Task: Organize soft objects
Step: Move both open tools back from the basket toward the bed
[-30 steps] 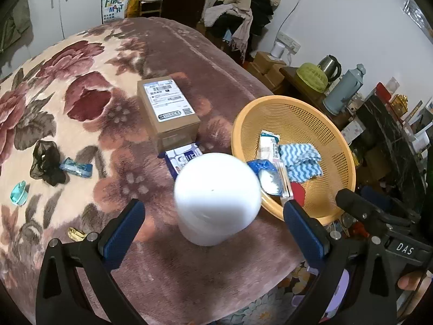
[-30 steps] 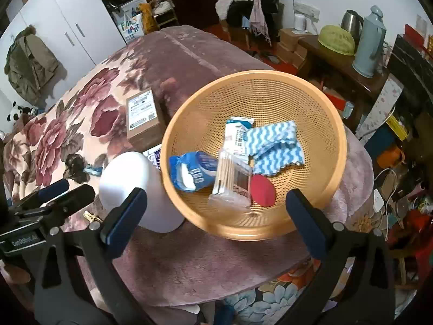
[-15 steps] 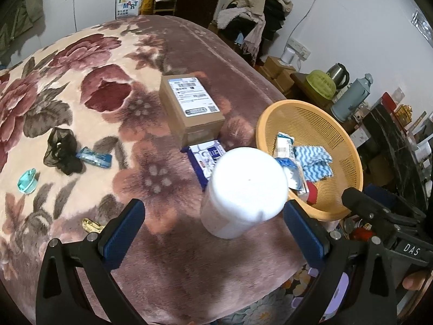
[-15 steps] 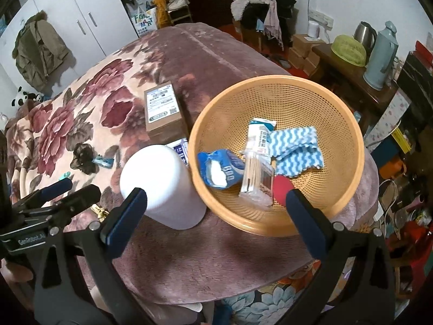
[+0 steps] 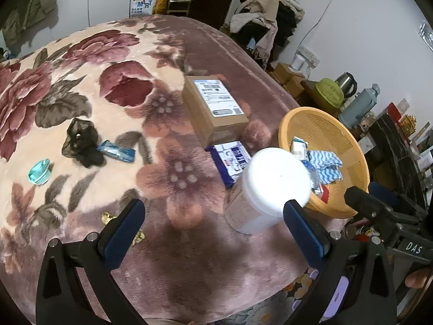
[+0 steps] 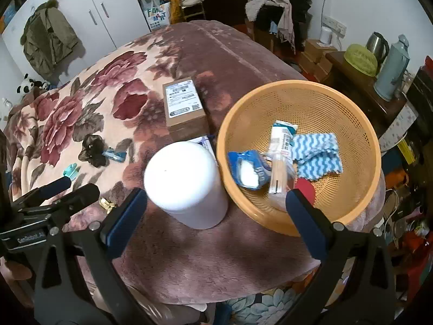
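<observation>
An orange mesh basket [image 6: 360,124] [image 5: 349,140] sits at the bed's near right corner, holding a blue-white wavy cloth [image 6: 316,154], a blue pouch [image 6: 249,172], a white packet [image 6: 281,138], a clear stick pack and a red disc [image 6: 305,188]. On the floral blanket lie a black net scrunchie [image 5: 79,142], a blue wrapper [image 5: 116,150], a teal clip [image 5: 39,172] and a blue-white tissue pack [image 5: 230,159]. My left gripper [image 5: 213,233] hovers open over the blanket's near edge, holding nothing. My right gripper [image 6: 216,223] is open too, in front of the basket.
A tall white canister [image 6: 186,184] [image 5: 268,189] stands just left of the basket. A cardboard box [image 5: 213,108] lies behind it. Gold wrappers [image 5: 108,218] lie near the left fingertip. A dark side table with kettles [image 6: 389,62] stands beyond the bed on the right.
Both grippers have drawn back and shifted left, so the canister and basket sit further right in each view. More blanket shows. Nothing was grasped.
</observation>
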The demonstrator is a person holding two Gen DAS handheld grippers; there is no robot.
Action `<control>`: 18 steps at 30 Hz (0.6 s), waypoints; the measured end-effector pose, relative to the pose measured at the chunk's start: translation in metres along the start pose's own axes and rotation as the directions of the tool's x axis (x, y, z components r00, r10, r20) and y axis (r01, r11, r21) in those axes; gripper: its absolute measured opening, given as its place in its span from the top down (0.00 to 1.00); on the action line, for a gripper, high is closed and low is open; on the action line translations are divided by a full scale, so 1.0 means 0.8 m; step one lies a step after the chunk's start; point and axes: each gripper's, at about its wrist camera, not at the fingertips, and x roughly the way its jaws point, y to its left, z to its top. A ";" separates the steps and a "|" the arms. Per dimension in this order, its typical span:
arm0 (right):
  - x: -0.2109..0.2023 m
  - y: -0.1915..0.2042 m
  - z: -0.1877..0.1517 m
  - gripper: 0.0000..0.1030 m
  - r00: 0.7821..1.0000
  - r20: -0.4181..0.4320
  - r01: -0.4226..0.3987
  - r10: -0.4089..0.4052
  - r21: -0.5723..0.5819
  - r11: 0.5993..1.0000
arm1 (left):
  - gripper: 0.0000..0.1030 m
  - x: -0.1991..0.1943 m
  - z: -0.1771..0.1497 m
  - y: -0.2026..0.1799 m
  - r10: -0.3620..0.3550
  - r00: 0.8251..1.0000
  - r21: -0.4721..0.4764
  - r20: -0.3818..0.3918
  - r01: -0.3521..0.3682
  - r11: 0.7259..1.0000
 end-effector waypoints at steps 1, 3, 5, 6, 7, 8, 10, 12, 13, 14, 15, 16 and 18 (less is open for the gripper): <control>0.000 0.005 0.000 0.00 1.000 0.001 -0.001 0.001 -0.005 1.000 | 0.01 0.000 -0.001 0.004 0.002 1.000 -0.004 0.000 -0.002 1.000; 0.002 0.015 0.001 0.00 1.000 -0.001 -0.003 0.003 -0.017 1.000 | 0.01 -0.002 -0.003 0.016 0.008 1.000 -0.016 0.001 -0.008 1.000; 0.004 0.024 0.001 0.00 1.000 -0.003 -0.006 0.006 -0.028 1.000 | 0.01 -0.004 -0.004 0.026 0.013 1.000 -0.029 0.002 -0.012 0.999; 0.005 0.029 0.001 0.00 1.000 -0.005 -0.008 0.008 -0.034 0.999 | 0.01 -0.006 -0.005 0.031 0.015 1.000 -0.036 0.003 -0.015 0.999; 0.006 0.034 0.001 0.00 1.000 -0.006 -0.010 0.010 -0.041 0.999 | 0.01 -0.006 -0.006 0.036 0.018 1.000 -0.041 0.005 -0.017 0.999; 0.008 0.041 0.001 0.00 1.000 -0.008 -0.014 0.013 -0.049 0.999 | 0.01 -0.008 -0.006 0.042 0.020 1.000 -0.046 0.006 -0.020 0.999; 0.011 0.050 0.001 0.00 1.000 -0.013 -0.018 0.017 -0.060 0.998 | 0.01 -0.009 -0.008 0.052 0.024 1.000 -0.057 0.007 -0.024 0.998; 0.015 0.060 -0.001 0.00 1.000 -0.017 -0.023 0.021 -0.072 0.997 | 0.01 -0.010 -0.010 0.062 0.026 1.000 -0.067 0.007 -0.026 0.997; 0.016 0.065 -0.001 0.00 1.000 -0.019 -0.025 0.024 -0.078 0.997 | 0.01 -0.011 -0.011 0.066 0.028 1.000 -0.071 0.007 -0.028 0.997; 0.016 0.069 -0.002 0.00 0.999 -0.021 -0.027 0.025 -0.083 0.996 | 0.01 -0.012 -0.012 0.070 0.029 1.000 -0.074 0.007 -0.029 0.997; 0.018 0.074 -0.002 0.00 0.999 -0.022 -0.027 0.025 -0.089 0.996 | 0.01 -0.012 -0.013 0.075 0.030 1.000 -0.079 0.007 -0.029 0.996; 0.018 0.078 -0.002 0.00 0.999 -0.024 -0.028 0.026 -0.094 0.995 | 0.01 -0.013 -0.014 0.080 0.030 1.000 -0.082 0.007 -0.030 0.996; 0.021 0.087 -0.003 0.00 0.999 -0.029 -0.030 0.027 -0.104 0.994 | 0.01 -0.015 -0.015 0.089 0.033 0.999 -0.091 0.008 -0.033 0.995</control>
